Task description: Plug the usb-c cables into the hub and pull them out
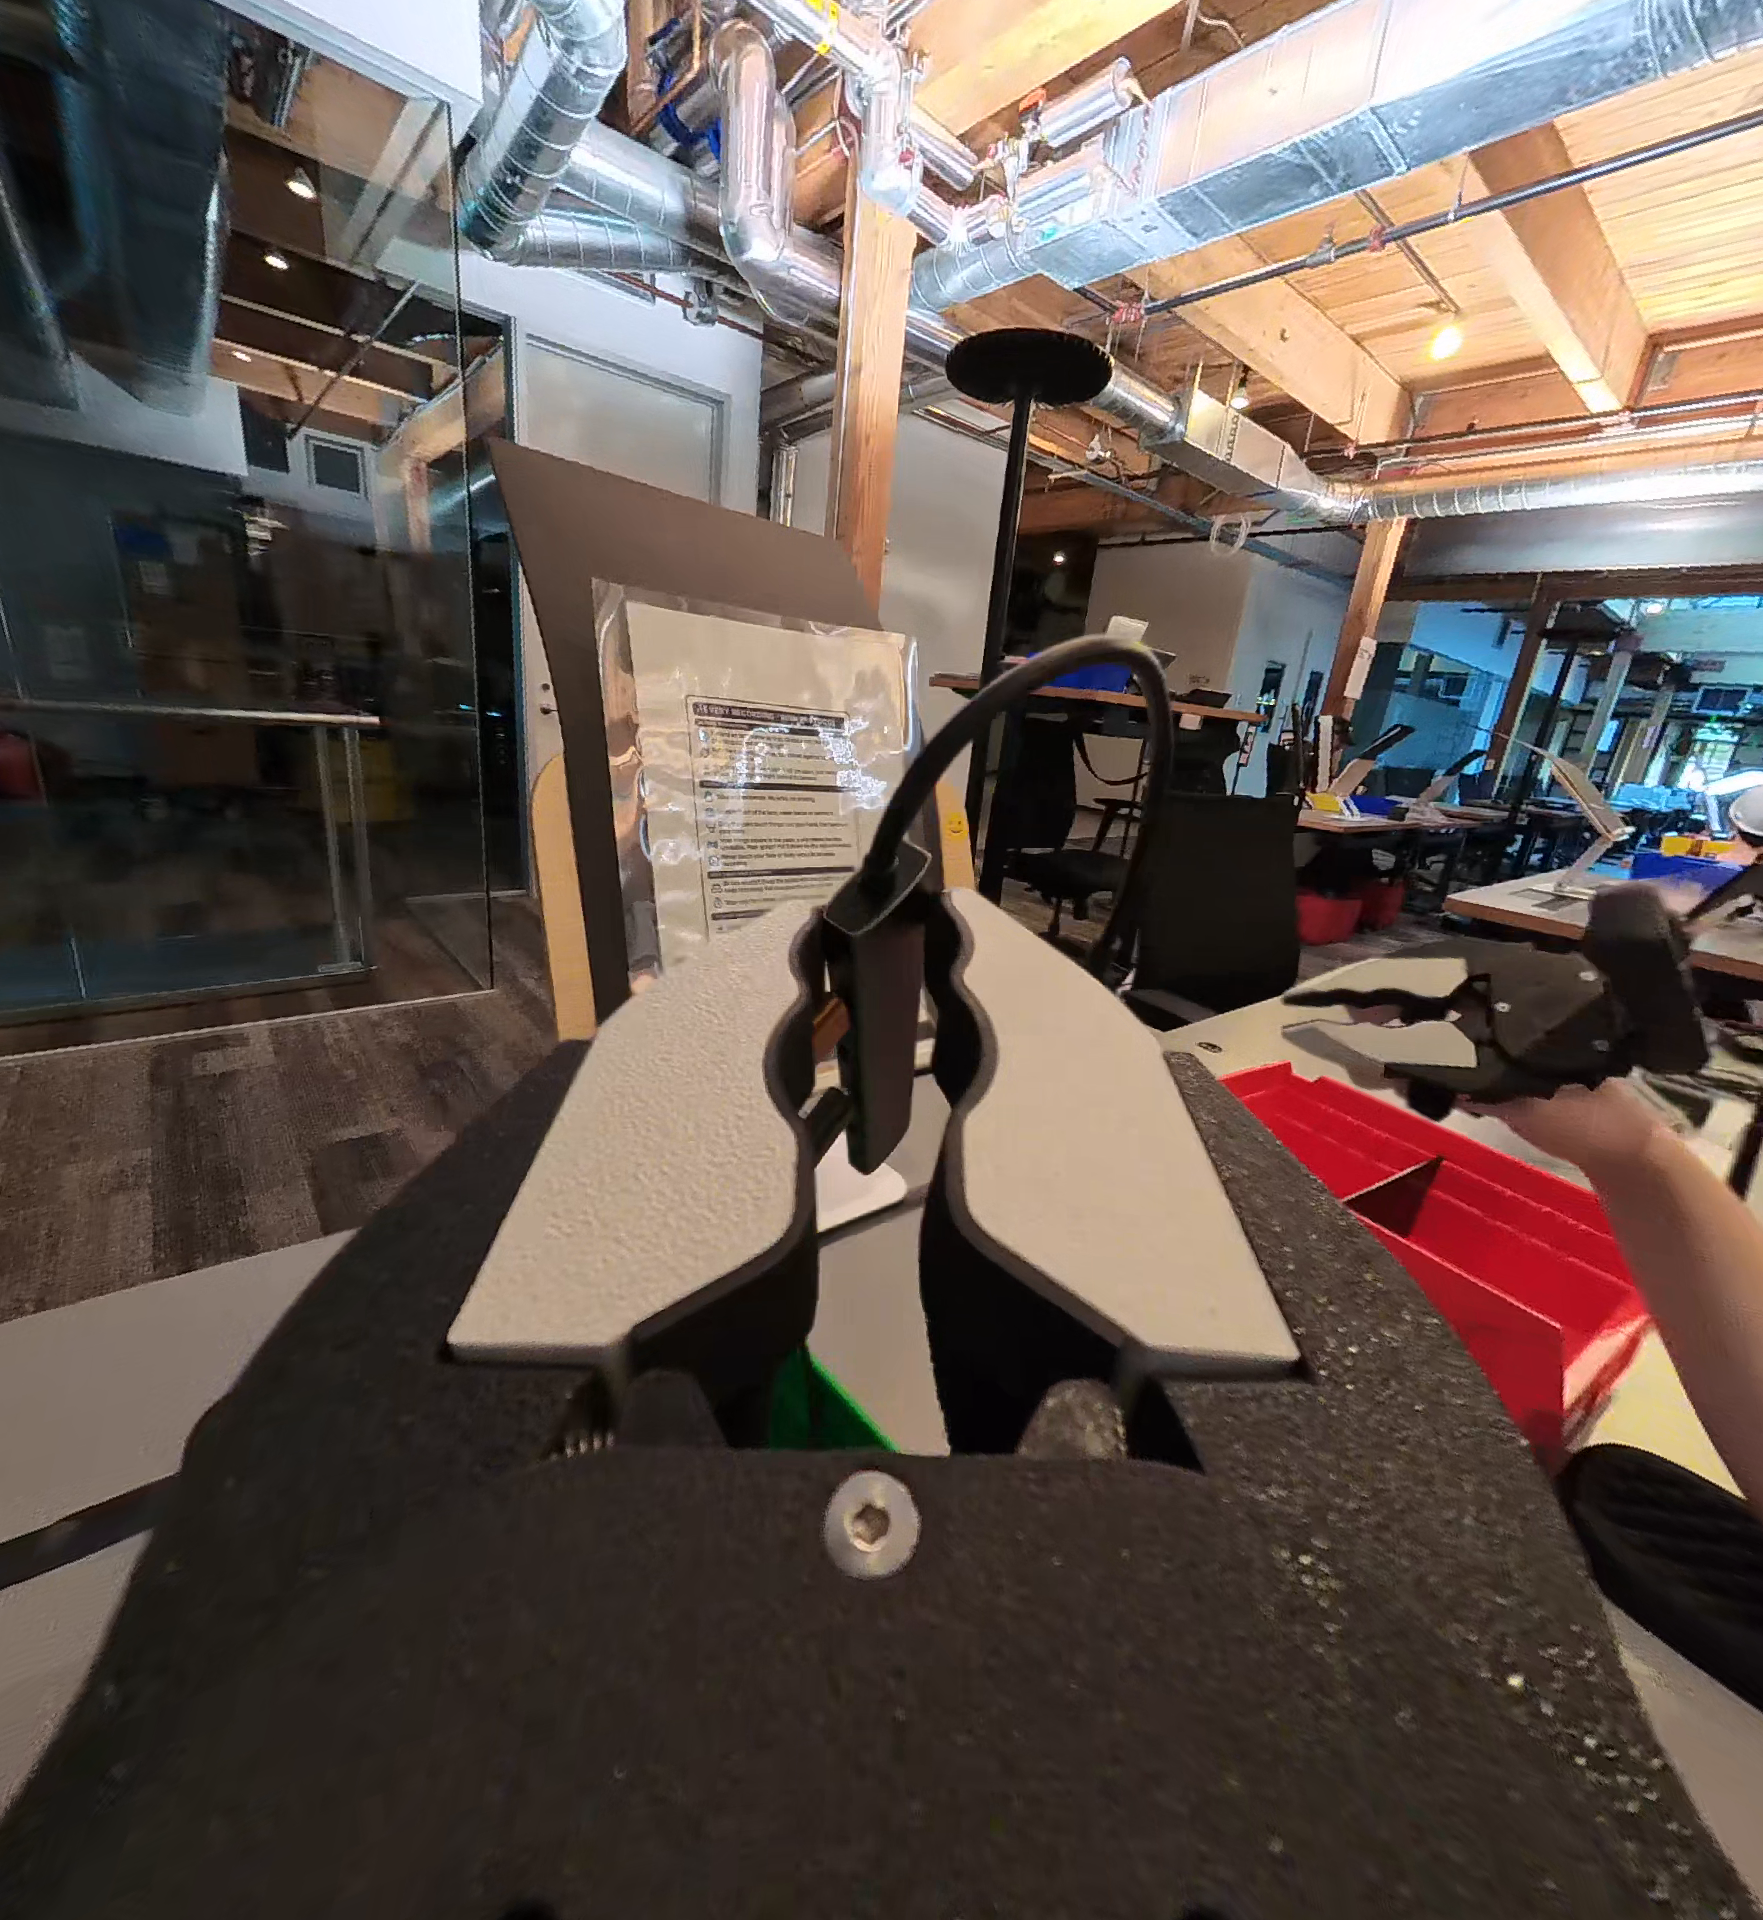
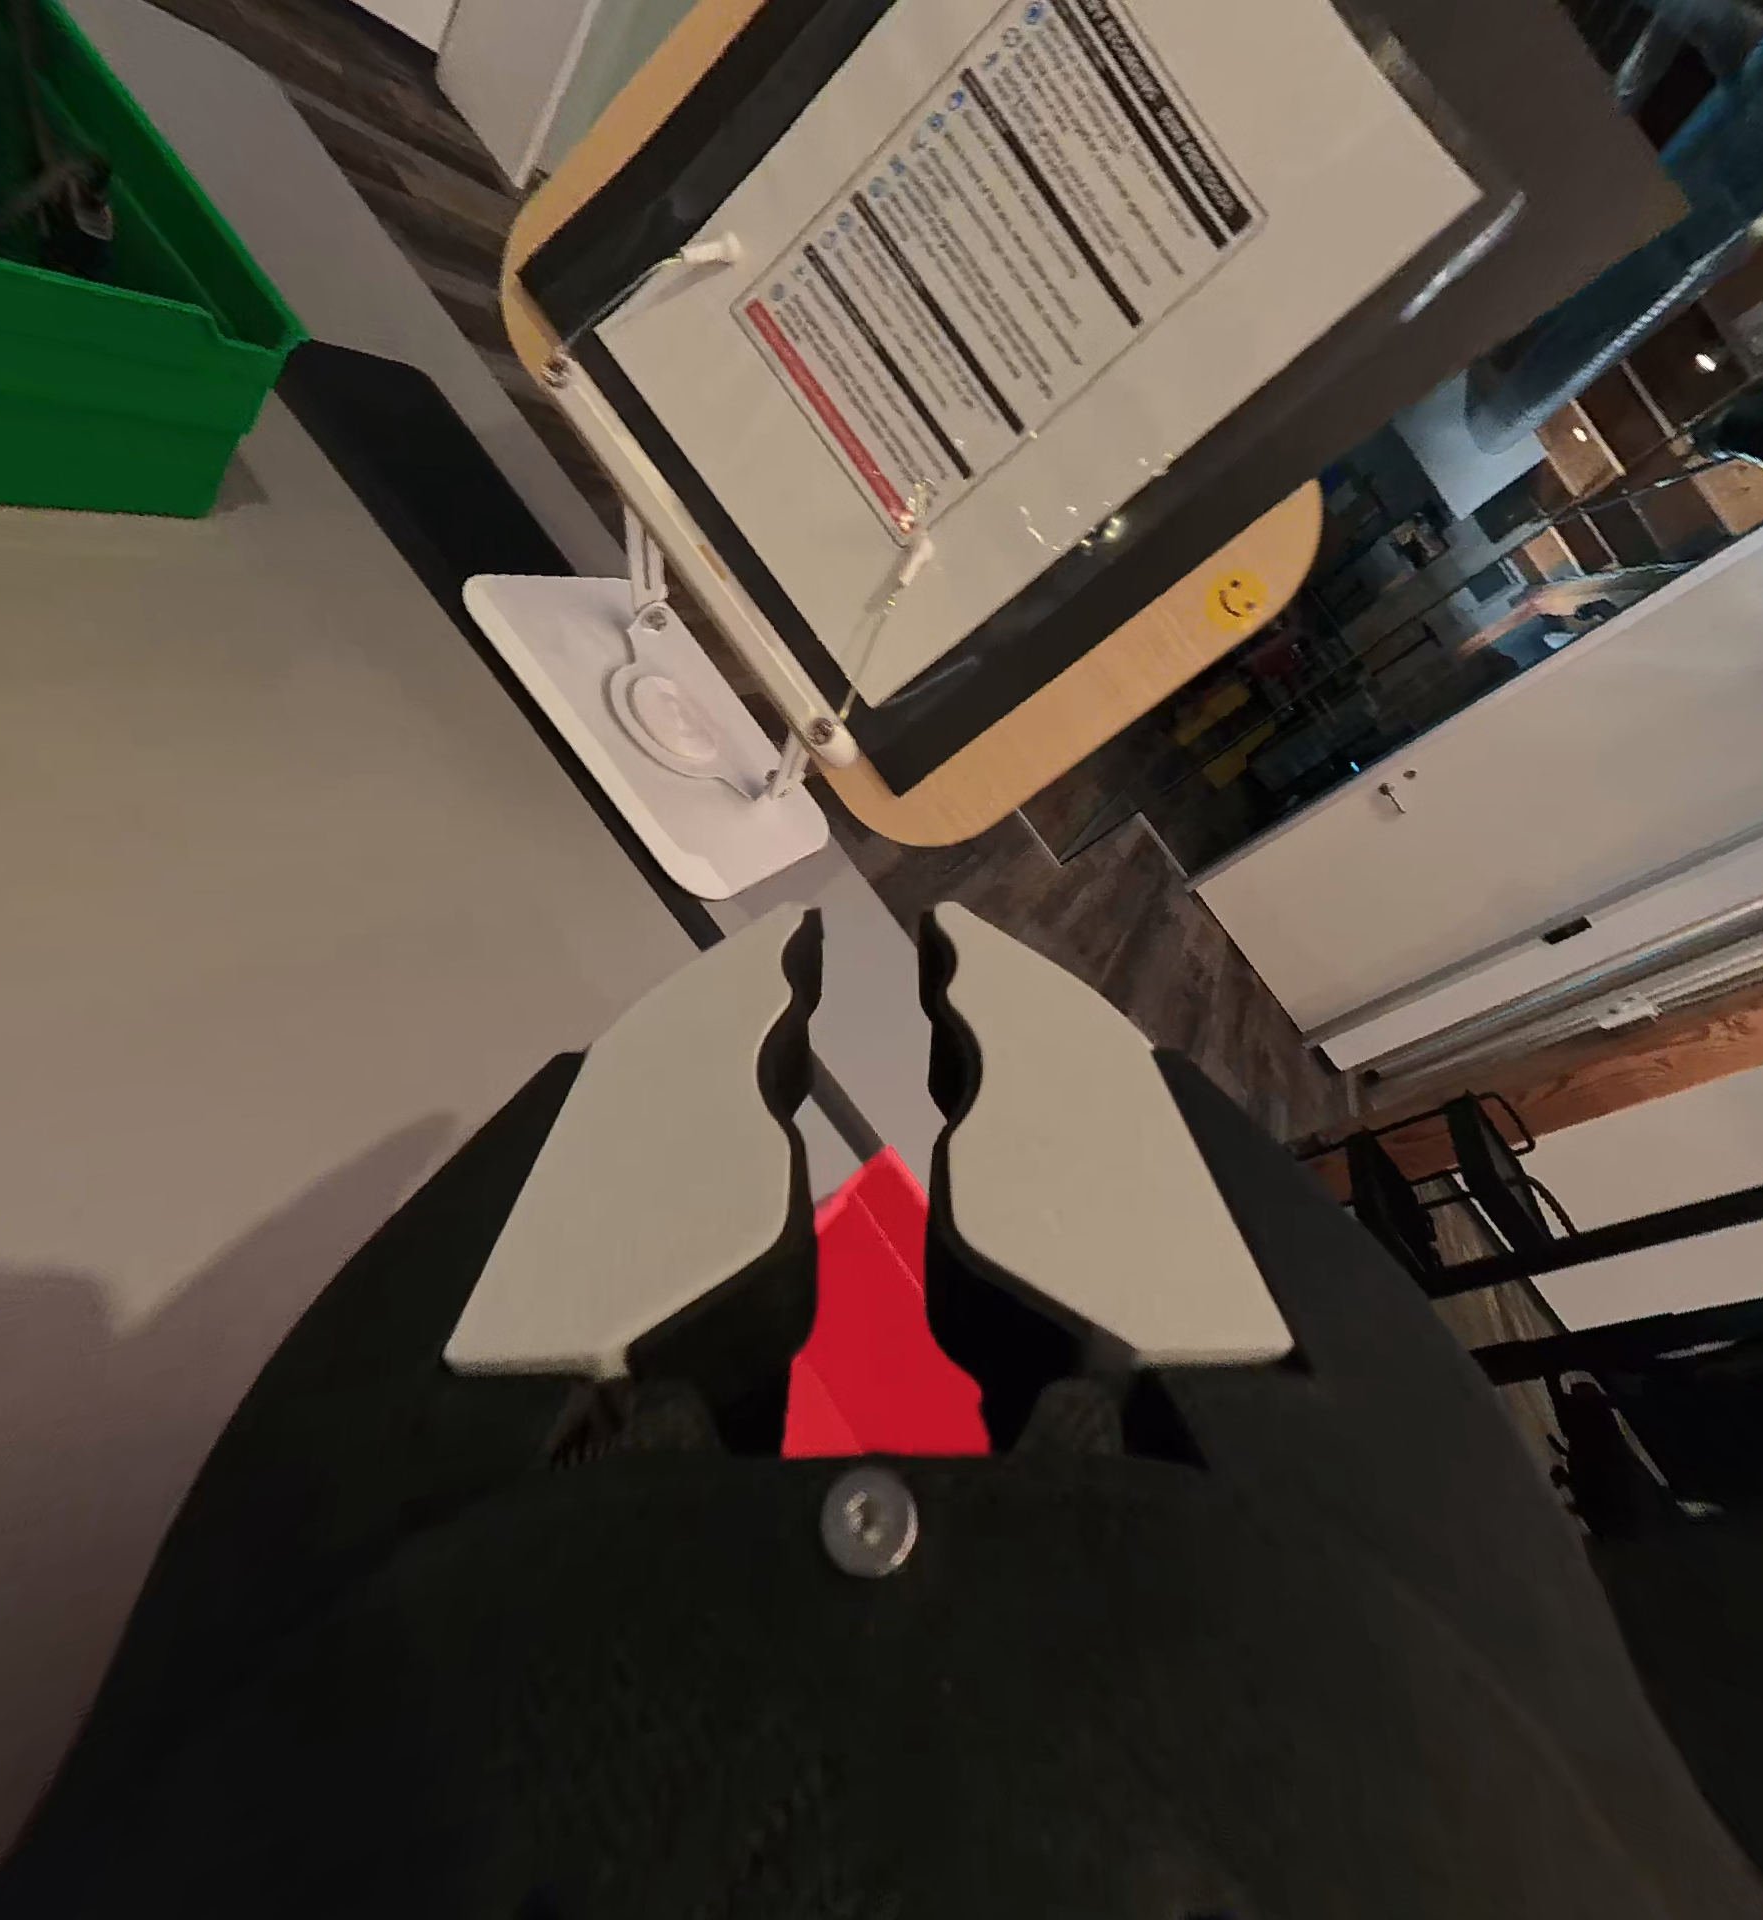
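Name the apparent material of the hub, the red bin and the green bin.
hub: dark, smooth, matte shell, likely metal or plastic; sharp flat edges.
red bin: moulded plastic, slight sheen, uniform colour.
green bin: same-looking glossy plastic, with rolled rim.

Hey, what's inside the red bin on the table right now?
The red bin shows only bare red ridged floor and a dark divider in the left wrist view. The left gripper, shut on the hub, and the person's forearm cover its edges; the rest is unseen.
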A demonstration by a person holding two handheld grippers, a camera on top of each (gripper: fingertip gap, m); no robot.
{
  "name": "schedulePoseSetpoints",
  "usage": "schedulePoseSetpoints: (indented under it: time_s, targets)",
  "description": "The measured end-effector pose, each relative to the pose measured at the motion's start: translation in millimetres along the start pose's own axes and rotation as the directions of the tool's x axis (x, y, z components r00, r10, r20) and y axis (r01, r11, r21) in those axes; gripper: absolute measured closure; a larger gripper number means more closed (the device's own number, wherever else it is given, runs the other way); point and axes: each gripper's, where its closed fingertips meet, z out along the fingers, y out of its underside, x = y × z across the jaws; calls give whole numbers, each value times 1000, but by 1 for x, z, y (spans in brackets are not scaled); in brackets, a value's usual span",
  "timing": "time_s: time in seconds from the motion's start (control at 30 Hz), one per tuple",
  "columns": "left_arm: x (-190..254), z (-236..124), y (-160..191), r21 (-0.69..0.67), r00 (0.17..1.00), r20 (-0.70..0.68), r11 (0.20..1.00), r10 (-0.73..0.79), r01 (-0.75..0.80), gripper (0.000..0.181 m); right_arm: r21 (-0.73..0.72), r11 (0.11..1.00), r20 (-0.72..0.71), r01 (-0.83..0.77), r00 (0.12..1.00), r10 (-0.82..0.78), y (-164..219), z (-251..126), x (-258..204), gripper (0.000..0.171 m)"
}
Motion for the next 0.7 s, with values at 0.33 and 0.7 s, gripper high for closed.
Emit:
schedulePoseSetpoints:
  time_s: [0.33, 0.7]
  targets:
    - [82, 18, -11, -20, 951, -294, 995, -95, 93, 166, 397, 853, 547, -339, 833, 76, -128, -11, -118, 145]
    - [172, 53, 7, -82, 857, -497, 990, -140, 114, 166, 500, 575, 658, -648, 716, 235, -185, -49, -103, 135]
